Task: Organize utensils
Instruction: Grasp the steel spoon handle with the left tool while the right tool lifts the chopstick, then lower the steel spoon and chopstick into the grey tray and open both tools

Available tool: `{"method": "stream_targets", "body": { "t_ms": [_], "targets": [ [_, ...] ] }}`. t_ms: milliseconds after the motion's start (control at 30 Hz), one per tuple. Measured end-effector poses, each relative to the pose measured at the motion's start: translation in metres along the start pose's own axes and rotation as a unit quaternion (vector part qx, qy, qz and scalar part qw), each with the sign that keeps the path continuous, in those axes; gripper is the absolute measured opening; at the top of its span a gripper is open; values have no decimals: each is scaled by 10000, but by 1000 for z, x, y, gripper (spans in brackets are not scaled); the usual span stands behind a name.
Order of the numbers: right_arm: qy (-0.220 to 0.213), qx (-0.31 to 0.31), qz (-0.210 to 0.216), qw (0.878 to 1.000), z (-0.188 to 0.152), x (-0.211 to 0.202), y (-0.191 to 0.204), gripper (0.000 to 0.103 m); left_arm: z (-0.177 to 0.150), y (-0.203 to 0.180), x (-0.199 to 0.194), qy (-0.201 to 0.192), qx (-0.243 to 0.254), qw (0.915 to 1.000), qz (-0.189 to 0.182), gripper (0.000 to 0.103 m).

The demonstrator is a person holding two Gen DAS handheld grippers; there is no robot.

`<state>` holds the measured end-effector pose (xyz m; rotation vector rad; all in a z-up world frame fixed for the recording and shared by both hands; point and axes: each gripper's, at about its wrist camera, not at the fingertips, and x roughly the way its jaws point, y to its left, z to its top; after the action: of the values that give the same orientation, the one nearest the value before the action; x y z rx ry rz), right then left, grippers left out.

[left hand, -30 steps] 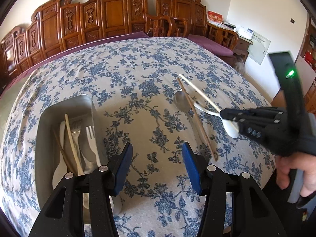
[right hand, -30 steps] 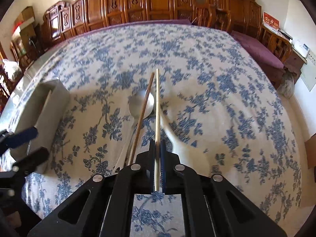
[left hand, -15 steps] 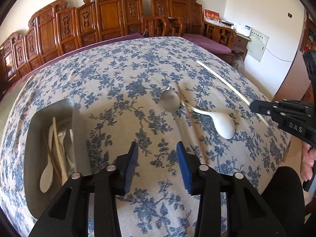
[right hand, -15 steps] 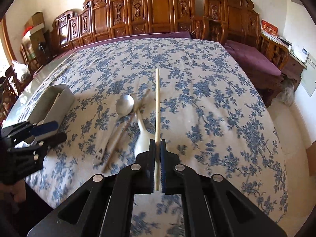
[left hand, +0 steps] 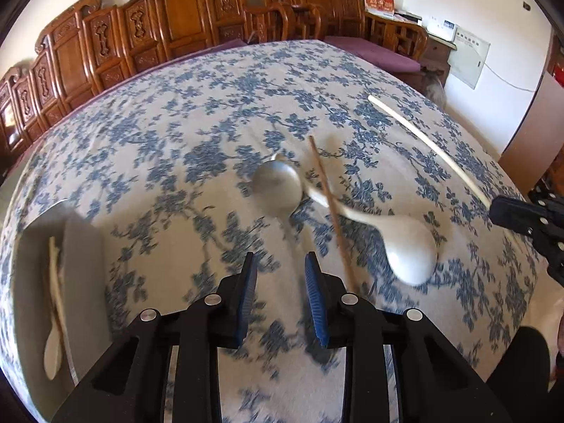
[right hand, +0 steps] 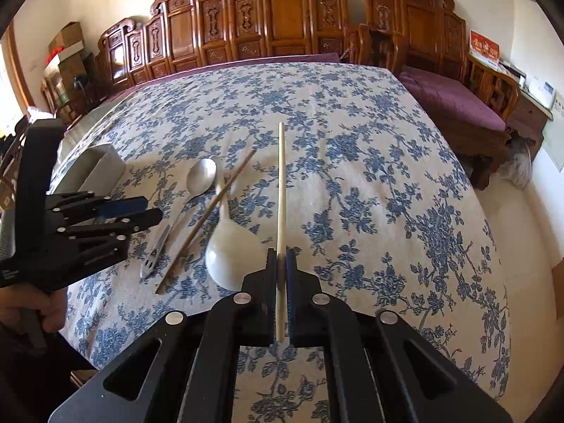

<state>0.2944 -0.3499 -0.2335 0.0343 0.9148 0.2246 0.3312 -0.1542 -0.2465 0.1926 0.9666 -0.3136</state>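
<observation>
- Currently, in the left wrist view, the left gripper (left hand: 278, 296) hangs low over the blue-flowered woven tablecloth (left hand: 197, 134) with its blue ribbed pads (left hand: 246, 292) apart and nothing between them; judged from the task, this leaves it free for the next pick.
- Ahead of the left gripper lie the loose utensils: a round-bowled grey metal spoon (left hand: 278, 190), a thin brown wooden chopstick (left hand: 333, 218) crossing the handle of a glossy white ceramic soup spoon (left hand: 409, 250). All three rest on the cloth, touching or overlapping one another.
- At far left stands the grey rectangular utensil box (left hand: 84, 257); pale utensils show inside it, blurred, and it is the likely destination.
- At the right edge, the right gripper (left hand: 493, 208) holds a long pale ivory chopstick (left hand: 423, 141) slanting above the cloth.
- Next, in the right wrist view, the right gripper (right hand: 281, 289) is clamped on the pale ivory chopstick (right hand: 281, 183) near one end, so the smooth straight rod projects forward along the fingers, clear of the table.
- Left of it lie the white ceramic soup spoon (right hand: 232, 250), the brown wooden chopstick (right hand: 208, 218) and the metal spoon (right hand: 201, 176), whose flat handle reaches toward the left gripper (right hand: 149, 209).
- Beyond these, the grey box (right hand: 95, 169) stands well apart from the held chopstick.
</observation>
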Motion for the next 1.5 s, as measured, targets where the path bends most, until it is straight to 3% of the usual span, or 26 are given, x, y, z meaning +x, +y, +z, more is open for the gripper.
{"method": "stream_targets", "body": {
  "t_ms": [267,367,467,1067,1500],
  "targets": [
    [-69,157,122,9998,4,-5,-8,6,9,1,29,411,-384,9984,-10,20],
    [-105,126,170,9997,5,-8,-5,6,10,0,29,446,-385,9982,56,5],
    [-97,114,262,9995,6,-8,-2,6,9,-1,21,359,-280,9987,248,5],
    [-238,-255,519,9980,8,-28,32,6,1,23,-52,114,-185,9990,394,5],
    [-169,-559,668,9961,1,-28,61,6,-13,72,-102,-149,-428,9981,421,5]
  ]
}}
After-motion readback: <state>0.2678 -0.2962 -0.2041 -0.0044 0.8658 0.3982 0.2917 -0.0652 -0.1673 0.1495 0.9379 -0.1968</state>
